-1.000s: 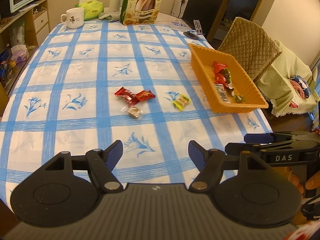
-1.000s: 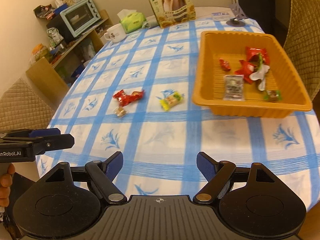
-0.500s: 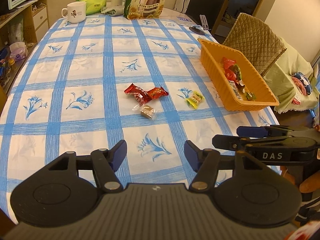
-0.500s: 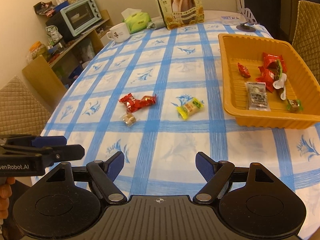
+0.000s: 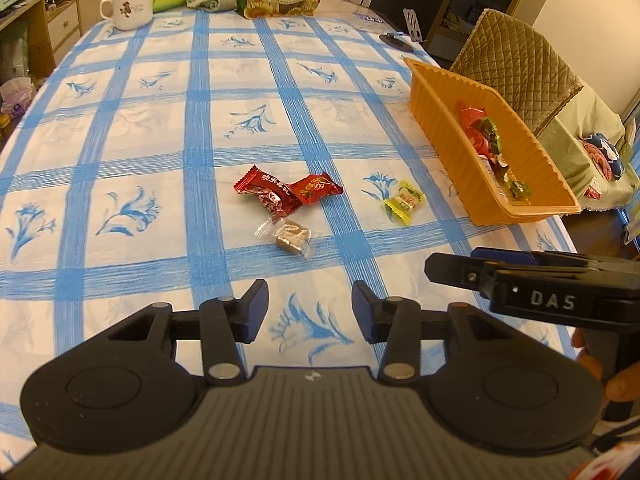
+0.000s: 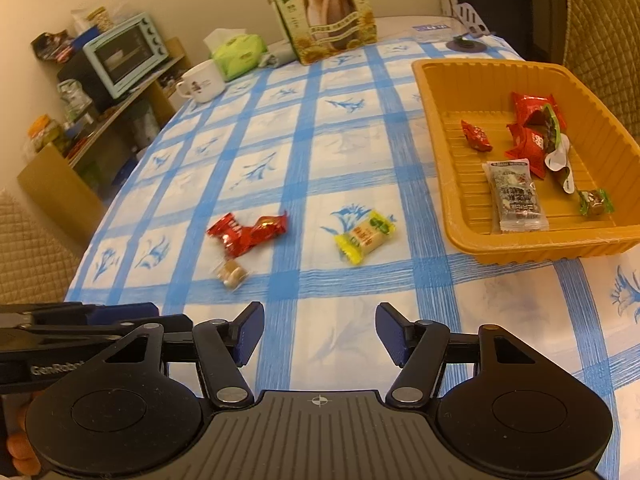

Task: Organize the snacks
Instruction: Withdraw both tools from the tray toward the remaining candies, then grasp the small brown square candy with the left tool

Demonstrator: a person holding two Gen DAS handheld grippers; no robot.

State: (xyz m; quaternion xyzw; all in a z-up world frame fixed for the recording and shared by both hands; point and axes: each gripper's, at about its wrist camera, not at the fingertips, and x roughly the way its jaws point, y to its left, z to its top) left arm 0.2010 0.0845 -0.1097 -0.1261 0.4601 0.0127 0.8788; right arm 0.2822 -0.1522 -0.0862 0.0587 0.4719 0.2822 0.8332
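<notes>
Blue-and-white checked tablecloth [image 5: 160, 128] covers the table, the largest thing in both views. At about 2 o'clock in the left wrist view sits the orange plastic tray [image 5: 452, 152], which lies at 2 o'clock in the right wrist view too; inside it are several red wrapped snacks [image 6: 528, 136], a clear packet [image 6: 516, 196] and a small green-wrapped candy [image 6: 596, 202].

At 12 o'clock, at the far edge of the table, stands a sunflower seed bag [image 6: 326, 12], with a green tissue pack [image 6: 238, 54] and a white mug [image 6: 202, 82] to its 9 o'clock side. A pale blue toaster oven [image 6: 126, 54] sits on a shelf off the table at 10 o'clock.

Loose on the cloth, well apart from both grippers, lie four snacks. Two red candies [image 5: 288, 194] touch each other near the middle; just below them, toward 6 o'clock, is a brown candy in clear wrap [image 5: 292, 237]. A yellow candy [image 5: 404, 203] lies at their 3 o'clock, between them and the tray.

The left gripper [image 5: 306, 312] hovers above the near edge of the table, fingers spread fairly wide with nothing between them. The right gripper [image 6: 318, 334] hovers beside it, fingers also wide apart and holding nothing.
</notes>
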